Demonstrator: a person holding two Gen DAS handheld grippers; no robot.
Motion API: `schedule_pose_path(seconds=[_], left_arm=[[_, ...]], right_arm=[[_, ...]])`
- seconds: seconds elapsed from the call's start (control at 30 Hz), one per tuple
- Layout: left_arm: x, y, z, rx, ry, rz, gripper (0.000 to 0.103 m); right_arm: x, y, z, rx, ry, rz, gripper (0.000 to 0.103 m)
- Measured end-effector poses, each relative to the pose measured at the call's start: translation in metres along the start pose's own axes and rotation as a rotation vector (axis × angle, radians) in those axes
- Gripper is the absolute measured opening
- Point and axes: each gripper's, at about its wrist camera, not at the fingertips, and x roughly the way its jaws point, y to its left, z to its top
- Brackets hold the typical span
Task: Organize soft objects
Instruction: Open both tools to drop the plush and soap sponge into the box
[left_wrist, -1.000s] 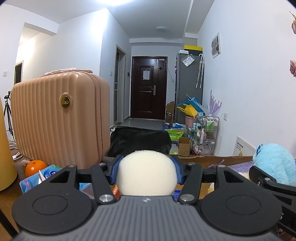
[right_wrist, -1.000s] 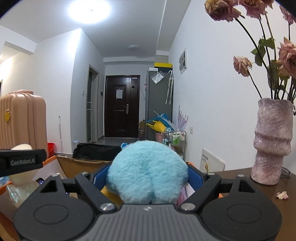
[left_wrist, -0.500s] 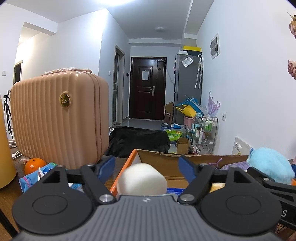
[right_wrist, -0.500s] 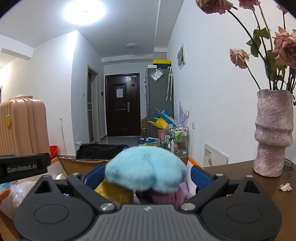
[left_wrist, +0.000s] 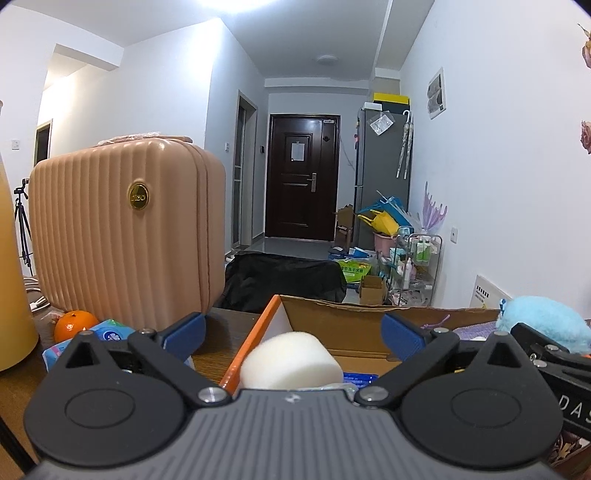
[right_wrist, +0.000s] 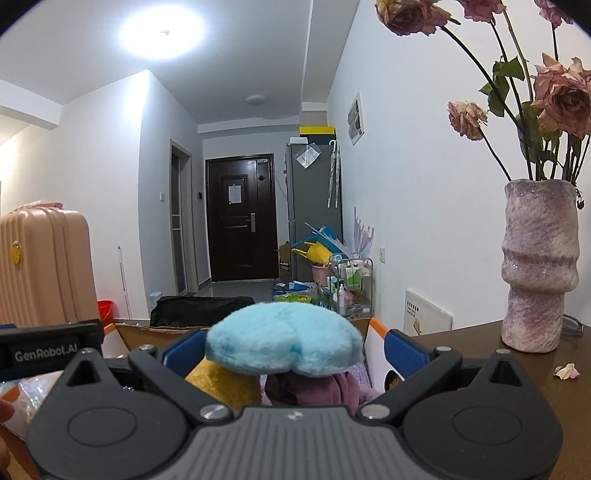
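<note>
A cardboard box (left_wrist: 354, 326) with an orange rim stands on the wooden table. A white foam sponge (left_wrist: 291, 360) lies in its left end, below my open left gripper (left_wrist: 291, 330), whose blue pads stand wide apart. A fluffy light-blue plush (right_wrist: 284, 341) rests in the box's right end on a yellow plush (right_wrist: 221, 384) and a pink cloth (right_wrist: 317, 391). My right gripper (right_wrist: 291, 349) is open around it, pads apart from it. The plush also shows in the left wrist view (left_wrist: 543, 321).
A pink ribbed suitcase (left_wrist: 125, 236) stands left of the box, with an orange (left_wrist: 74, 325) and a tissue pack (left_wrist: 107, 334) in front. A purple vase (right_wrist: 539, 266) of dried roses stands on the table at the right. A petal (right_wrist: 567, 370) lies near it.
Both grippers opened. The sponge dropped from my left gripper into the box. The blue plush left my right gripper and settled onto the things in the box.
</note>
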Motion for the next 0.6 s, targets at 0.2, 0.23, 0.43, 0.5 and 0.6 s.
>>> schedule_pose_path(seconds=[0.2, 0.23, 0.43, 0.5, 0.6], left_arm=[[-0.001, 0.001, -0.001, -0.002, 0.003, 0.007, 0.103], [-0.002, 0.001, -0.001, -0.001, 0.005, 0.006, 0.103], [-0.008, 0.003, -0.005, 0.012, 0.005, 0.005, 0.103], [-0.010, 0.004, -0.006, 0.015, 0.004, 0.007, 0.103], [-0.014, 0.007, -0.007, 0.017, 0.006, 0.009, 0.103]], right_arm=[[-0.007, -0.001, -0.002, -0.009, -0.010, 0.003, 0.103], [-0.008, -0.001, -0.002, -0.009, -0.011, 0.003, 0.103], [-0.014, -0.002, -0.003, -0.021, -0.016, 0.000, 0.103], [-0.018, -0.003, -0.003, -0.026, -0.020, -0.002, 0.103], [-0.023, -0.003, -0.005, -0.033, -0.023, -0.007, 0.103]])
